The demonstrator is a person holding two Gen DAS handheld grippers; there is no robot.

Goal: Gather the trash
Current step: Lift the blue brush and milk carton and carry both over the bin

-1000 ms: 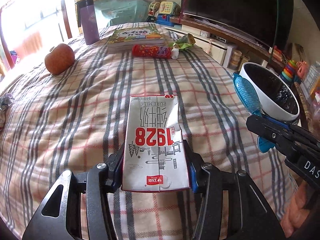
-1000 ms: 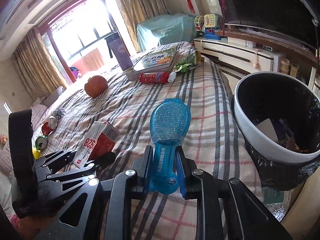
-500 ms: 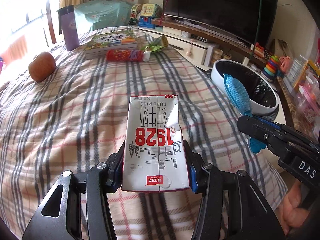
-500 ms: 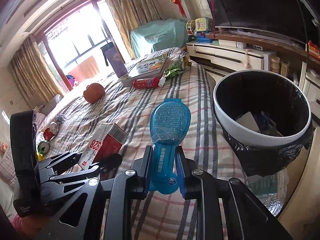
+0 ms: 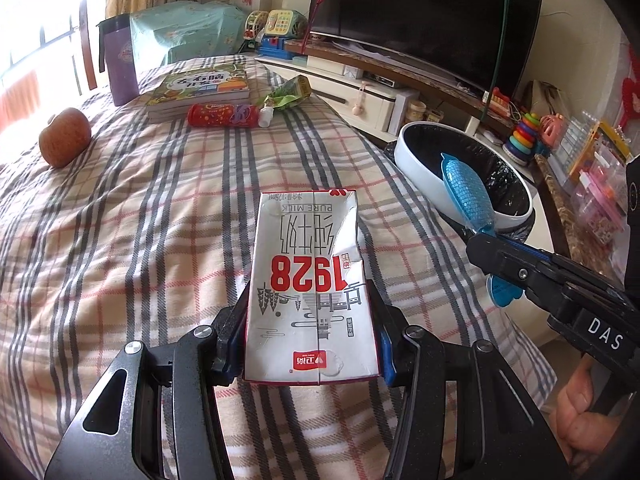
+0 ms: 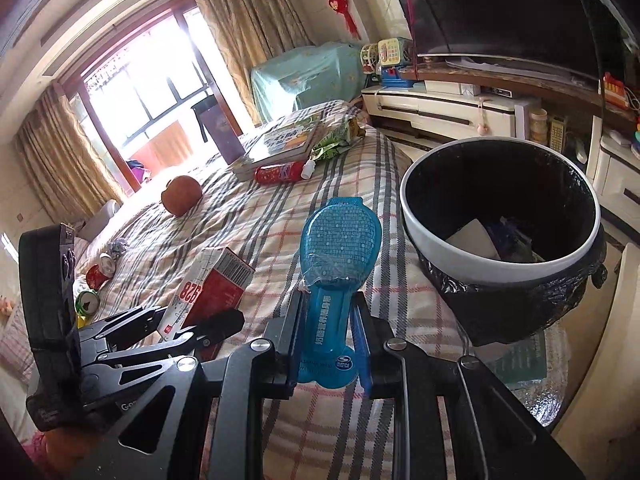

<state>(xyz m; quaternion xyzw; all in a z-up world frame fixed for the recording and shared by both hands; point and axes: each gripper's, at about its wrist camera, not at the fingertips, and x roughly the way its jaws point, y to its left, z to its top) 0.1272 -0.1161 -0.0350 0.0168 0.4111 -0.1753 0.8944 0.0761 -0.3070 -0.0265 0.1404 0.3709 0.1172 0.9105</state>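
- Left gripper (image 5: 312,350) clamped on a dented milk carton (image 5: 310,292), pads on the two long side edges near its lower end; the carton is held above the plaid bedspread (image 5: 160,208), not yet over the bin.
- Right gripper (image 6: 325,354) nearly closed on the narrow neck of a blue plastic blister pack (image 6: 338,280); the wide end sticks out ahead, just short of the rim in the right wrist view.
- Trash bin (image 6: 500,276), white rim with a black liner, stands just off the bed edge and already holds some scraps.
- Risk: the blister pack is thin, slick plastic held only by the neck, so it could pivot or slip out before it clears the rim and land on the bed or floor.
- Risk: the carton is crushed on one side, so the grip may be uneven; a tilt could twist it loose, and any milk left inside could drip on the bedspread.
- Risk: the two grippers sit close side by side, so going for the same opening together may make them collide; dropping one item at a time looks safer.
- Risk: letting go short of the rim means a miss; a knock on the rim could tip the bin.
- Still on the bed: red tube (image 5: 224,115), green wrapper (image 5: 290,94), cans (image 6: 94,288). The apple (image 5: 64,142), books (image 5: 200,84) and purple flask (image 5: 120,62) are probably not trash, so grabbing them would be a mistake.
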